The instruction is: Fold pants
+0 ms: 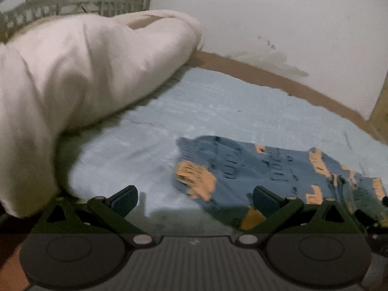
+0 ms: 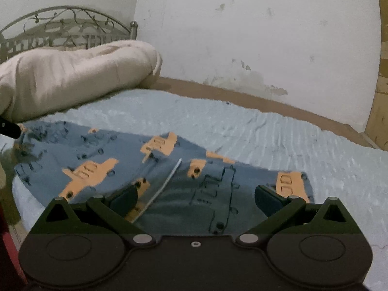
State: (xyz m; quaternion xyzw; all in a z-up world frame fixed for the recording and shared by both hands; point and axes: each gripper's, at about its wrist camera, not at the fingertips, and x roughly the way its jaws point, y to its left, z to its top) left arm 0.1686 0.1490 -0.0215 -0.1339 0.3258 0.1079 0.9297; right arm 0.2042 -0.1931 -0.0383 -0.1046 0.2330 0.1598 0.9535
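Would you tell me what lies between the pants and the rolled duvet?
In the right wrist view, only bare blue sheet separates the pants from the duvet.

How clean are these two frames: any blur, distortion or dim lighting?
Left wrist: dim, motion-smeared pants print and soft duvet; strong fisheye bend along the bed edge. Right wrist: pants print sharper, still dim, dark corner vignetting.

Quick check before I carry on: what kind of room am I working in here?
Most likely a bedroom. The pants lie on a bed with a light blue sheet, a bulky cream pillow or duvet sits at its head, and a wrought metal headboard stands against the white wall.
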